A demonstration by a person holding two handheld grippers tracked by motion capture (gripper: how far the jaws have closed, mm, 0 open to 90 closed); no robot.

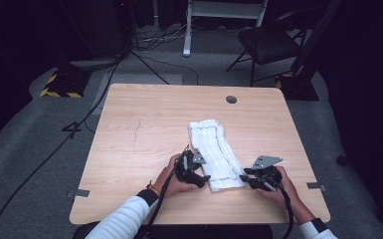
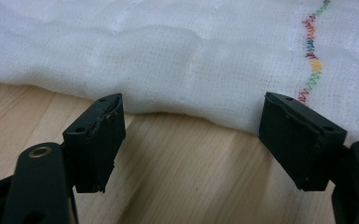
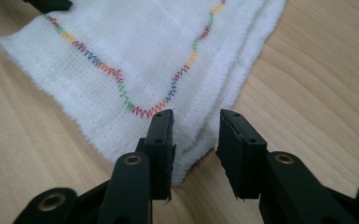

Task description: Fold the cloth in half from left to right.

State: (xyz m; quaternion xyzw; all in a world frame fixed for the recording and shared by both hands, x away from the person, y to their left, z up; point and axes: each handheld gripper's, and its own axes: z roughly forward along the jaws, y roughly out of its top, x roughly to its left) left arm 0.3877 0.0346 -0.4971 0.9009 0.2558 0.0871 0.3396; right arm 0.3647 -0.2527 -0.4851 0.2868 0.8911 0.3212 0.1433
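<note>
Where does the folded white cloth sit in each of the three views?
High view: white cloth right of table centre, between both grippers.
Left gripper view: across the top, beyond the open jaws.
Right gripper view: upper centre, corner at the jaws.
Shared landmark: its multicoloured zigzag stitching.

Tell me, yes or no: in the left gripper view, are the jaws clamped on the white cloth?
No. The left hand-held gripper has its jaws spread wide over bare wood, just short of the white cloth edge.
</note>
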